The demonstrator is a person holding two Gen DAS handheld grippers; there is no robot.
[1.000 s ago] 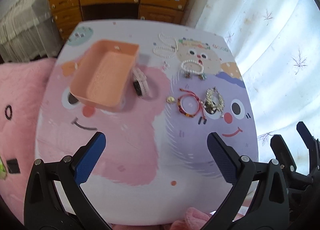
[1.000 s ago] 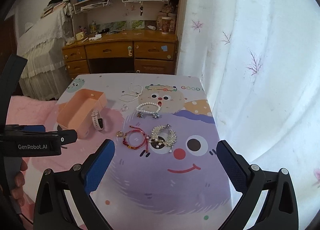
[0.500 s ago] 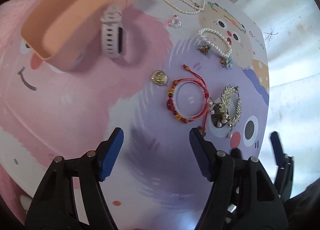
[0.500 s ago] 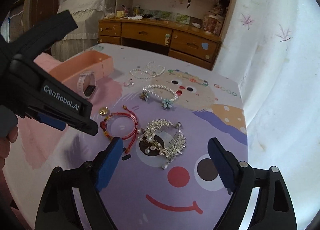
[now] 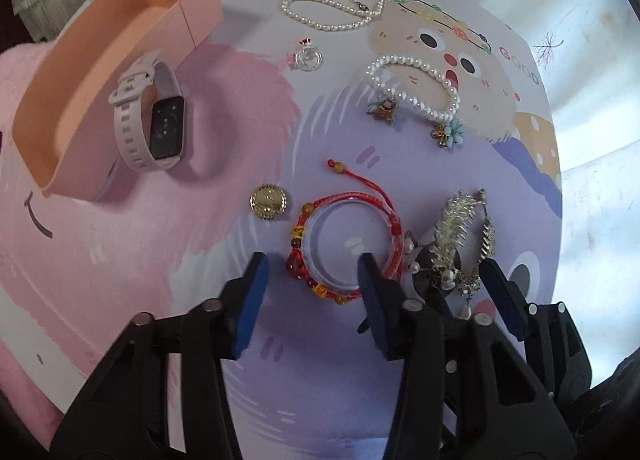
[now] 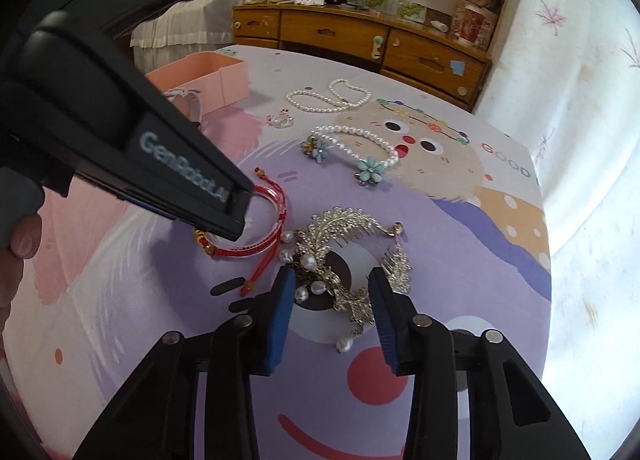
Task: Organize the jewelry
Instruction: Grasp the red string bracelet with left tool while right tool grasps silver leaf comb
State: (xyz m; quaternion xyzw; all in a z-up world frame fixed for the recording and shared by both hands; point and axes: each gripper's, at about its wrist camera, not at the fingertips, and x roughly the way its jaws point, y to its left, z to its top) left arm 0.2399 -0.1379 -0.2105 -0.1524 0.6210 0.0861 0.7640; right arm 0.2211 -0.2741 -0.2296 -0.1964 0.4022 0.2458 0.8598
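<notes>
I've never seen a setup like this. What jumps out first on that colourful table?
Two black grippers with blue pads hover open over scattered jewelry: the left gripper straddles a red string bracelet, the right gripper brackets a silver pearl hair comb. At far left, an open peach box has a pale pink smartwatch leaning against it.

Both grippers are matte black plastic frames carrying blue ribbed pads on the jaws, with round silver screw heads set along each arm. The left gripper point(image 6: 240, 215) bears pale "GenRobot.AI" lettering on its side, and behind that lettering a bare-skinned hand point(image 6: 16, 260) wraps a grey handle.
</notes>
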